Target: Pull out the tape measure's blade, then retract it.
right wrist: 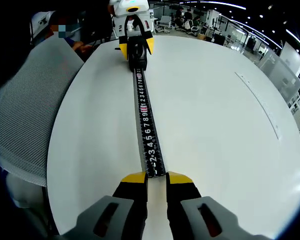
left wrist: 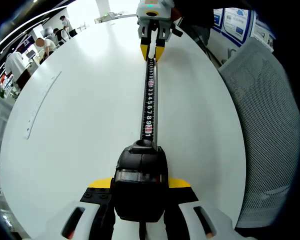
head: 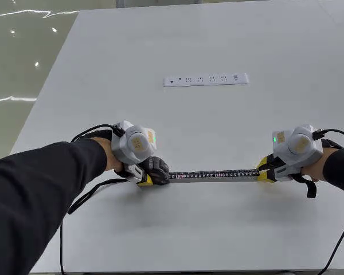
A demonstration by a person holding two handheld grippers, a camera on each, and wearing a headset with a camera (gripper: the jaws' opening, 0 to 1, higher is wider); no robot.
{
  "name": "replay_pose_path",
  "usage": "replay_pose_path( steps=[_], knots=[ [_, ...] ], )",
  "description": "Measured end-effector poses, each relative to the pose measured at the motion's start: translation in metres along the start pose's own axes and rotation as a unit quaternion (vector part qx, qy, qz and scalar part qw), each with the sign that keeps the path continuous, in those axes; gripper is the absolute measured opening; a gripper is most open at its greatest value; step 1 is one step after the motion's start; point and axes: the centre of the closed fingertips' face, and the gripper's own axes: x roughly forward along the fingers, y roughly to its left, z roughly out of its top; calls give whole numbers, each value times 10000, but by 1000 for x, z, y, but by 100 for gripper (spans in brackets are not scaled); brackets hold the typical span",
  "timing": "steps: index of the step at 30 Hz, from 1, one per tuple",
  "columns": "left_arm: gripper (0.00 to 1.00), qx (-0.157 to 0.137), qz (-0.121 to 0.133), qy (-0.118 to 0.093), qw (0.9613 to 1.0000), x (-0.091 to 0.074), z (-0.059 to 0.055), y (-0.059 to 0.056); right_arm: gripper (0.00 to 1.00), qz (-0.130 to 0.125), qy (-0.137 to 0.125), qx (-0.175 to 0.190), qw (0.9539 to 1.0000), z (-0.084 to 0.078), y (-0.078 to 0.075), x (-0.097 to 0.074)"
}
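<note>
Near the worktop's [head: 229, 229] front edge lies the tape measure [head: 156, 169], its blade [head: 215, 173] drawn out flat along that edge. Pulling looks done; retracting is left. Its black case sits clamped in the left tongs [head: 144, 177], while the right tongs [head: 265, 173] pinch the blade's tip. Both forearms reach in low, well apart.

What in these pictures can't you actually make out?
The blade's end hook: right gripper view, tucked between the right gripper's jaws.
The tape measure case's sides: left gripper view, covered by the left gripper.
The blade's numbers: head view, too small.
The power strip's sockets: head view, too small to make out.
</note>
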Motion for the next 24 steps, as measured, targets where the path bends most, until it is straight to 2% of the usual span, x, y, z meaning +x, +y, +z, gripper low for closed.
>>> replay_pose_path(
  steps=[6,13,16,17,20,24],
  knots=[
    [34,-3,6,0,10000,1,0,1,10,-42,13,1,10000,1,-1,1],
    [34,5,98,-12,10000,1,1,0,12,-58,186,-65,9998,3,0,3],
    [35,-85,173,-128,9997,1,2,1,12,-54,230,-102,9997,2,-1,2],
    [35,-253,176,-252,9992,2,3,3,12,-60,239,-81,9997,2,-2,2],
    [36,-232,201,-383,9988,2,2,3,13,-63,286,-88,9995,2,-1,2],
    [36,-206,246,-426,9986,2,4,3,13,-74,316,-117,9994,2,-1,1]
  ],
)
